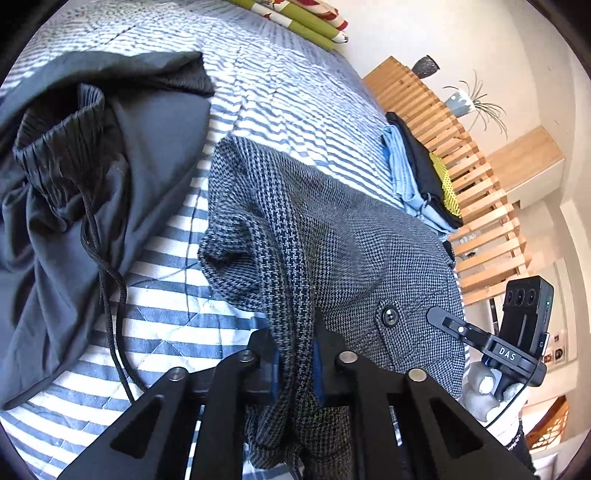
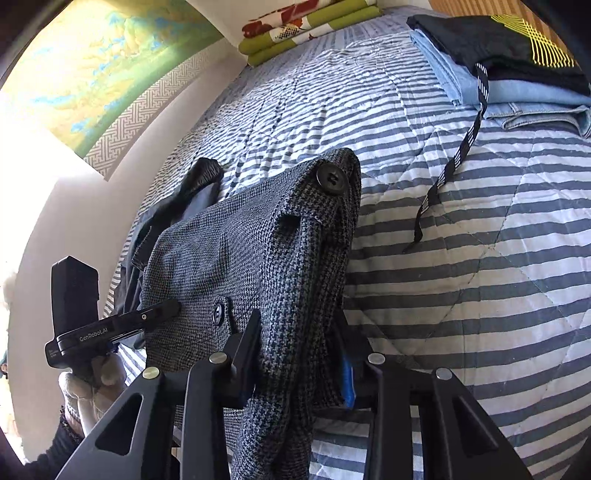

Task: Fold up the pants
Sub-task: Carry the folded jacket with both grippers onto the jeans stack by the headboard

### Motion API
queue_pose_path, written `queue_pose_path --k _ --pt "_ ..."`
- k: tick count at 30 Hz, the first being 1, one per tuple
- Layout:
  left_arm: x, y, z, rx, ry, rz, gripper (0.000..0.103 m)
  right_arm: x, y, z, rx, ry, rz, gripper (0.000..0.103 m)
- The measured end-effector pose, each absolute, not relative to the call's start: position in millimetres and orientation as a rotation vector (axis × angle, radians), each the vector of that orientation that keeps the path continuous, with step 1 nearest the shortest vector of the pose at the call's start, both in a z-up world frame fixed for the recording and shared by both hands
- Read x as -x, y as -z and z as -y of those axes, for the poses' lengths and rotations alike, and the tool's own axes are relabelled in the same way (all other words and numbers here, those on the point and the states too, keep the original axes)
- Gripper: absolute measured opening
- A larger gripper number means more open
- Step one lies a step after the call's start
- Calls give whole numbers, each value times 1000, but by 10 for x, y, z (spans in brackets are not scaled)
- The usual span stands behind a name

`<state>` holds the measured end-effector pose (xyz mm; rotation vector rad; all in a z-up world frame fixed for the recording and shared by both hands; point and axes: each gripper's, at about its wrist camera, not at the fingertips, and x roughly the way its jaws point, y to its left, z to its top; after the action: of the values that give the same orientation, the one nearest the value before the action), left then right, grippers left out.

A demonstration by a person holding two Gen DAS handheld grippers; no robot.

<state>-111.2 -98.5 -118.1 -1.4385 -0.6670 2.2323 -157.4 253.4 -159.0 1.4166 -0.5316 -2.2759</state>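
Observation:
Grey houndstooth pants (image 1: pixel 332 236) hang lifted above the striped bed, held by both grippers at the waistband. My left gripper (image 1: pixel 295 354) is shut on a bunched edge of the fabric. My right gripper (image 2: pixel 299 354) is shut on the other waistband end, near a dark button (image 2: pixel 331 178). A buttoned back pocket (image 1: pixel 389 316) shows between the two holds. In the left wrist view the right gripper (image 1: pixel 436 317) pokes in from the right, held by a gloved hand (image 1: pixel 487 387). In the right wrist view the left gripper (image 2: pixel 173 306) enters from the left.
A crumpled dark grey pair of drawstring pants (image 1: pixel 74 192) lies on the striped quilt (image 2: pixel 461 258) to the left. A folded stack of black and light blue clothes (image 2: pixel 509 70) sits at the bed's far right, with a black strap (image 2: pixel 458 155) trailing from it. Green floral pillows (image 2: pixel 303 33) lie at the head. A wooden slatted rail (image 1: pixel 472 177) runs alongside.

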Motion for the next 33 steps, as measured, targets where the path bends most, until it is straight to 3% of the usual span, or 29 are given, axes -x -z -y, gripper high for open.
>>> queue_pose_path --k 6,12,18,26,33 --pt "1097 825 741 1359 -2245 533 11 1450 1264 -2615 -1336 2327 508 29" --pt "1337 582 407 1329 -2188 538 10 1456 1053 -2857 -1300 2403 499 28" --pt "1776 6 -265 1194 -2161 443 10 1571 612 -3332 -1187 2517 518 27" --pt "2818 -516 -1390 1085 -2127 379 10 2081 -32 -4162 -1016 2736 461 27" --pt "3856 -541 -2380 1056 -2130 341 10 2939 -225 -4795 -962 2859 435 26"
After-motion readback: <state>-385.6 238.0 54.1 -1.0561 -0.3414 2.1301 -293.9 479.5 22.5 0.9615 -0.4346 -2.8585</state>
